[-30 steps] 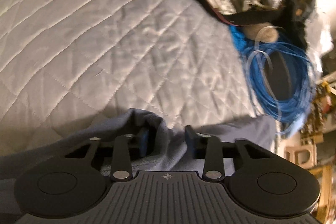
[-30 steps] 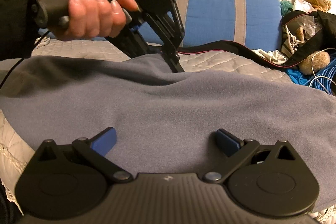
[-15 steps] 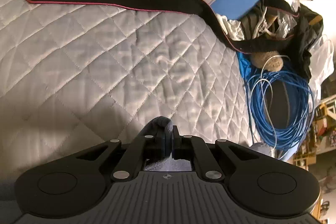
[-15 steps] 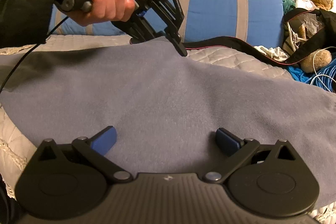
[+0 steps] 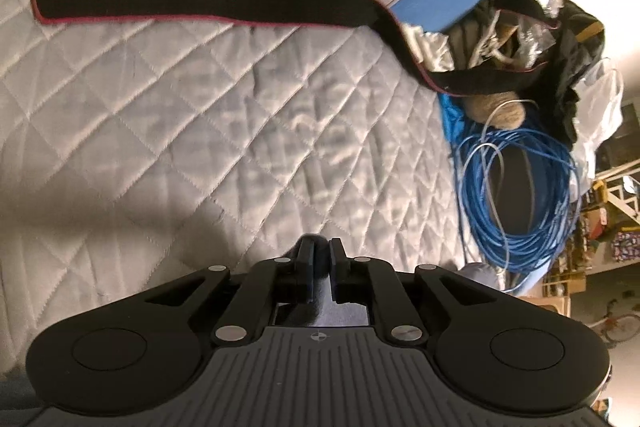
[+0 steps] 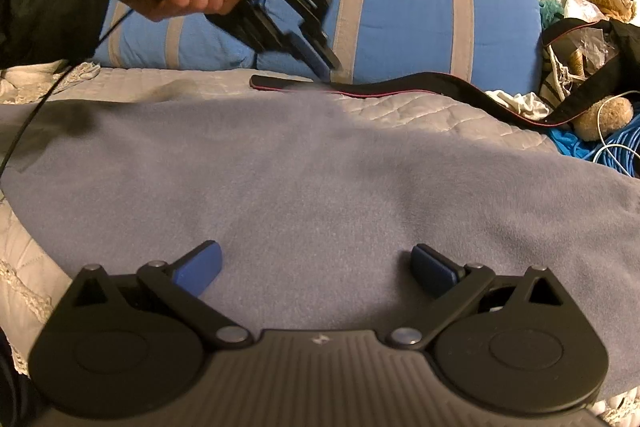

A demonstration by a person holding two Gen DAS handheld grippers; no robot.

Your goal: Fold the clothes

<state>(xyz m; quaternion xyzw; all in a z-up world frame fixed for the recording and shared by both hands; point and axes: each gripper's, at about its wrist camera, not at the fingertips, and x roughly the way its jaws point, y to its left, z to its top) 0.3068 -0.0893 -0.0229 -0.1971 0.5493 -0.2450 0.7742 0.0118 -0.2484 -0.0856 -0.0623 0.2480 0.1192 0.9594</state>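
No readable text, brand name, number or label appears in either view. The only marks are small emblems moulded into the ribbed grey housings: a round cross-hair symbol on the housing of the left tongs [image 5: 319, 269], and a small angular logo on the housing of the right tongs [image 6: 316, 269]. Neither emblem contains legible characters. Packaging on the shelves [image 5: 608, 227] at the right edge of the left view is too blurred to read.
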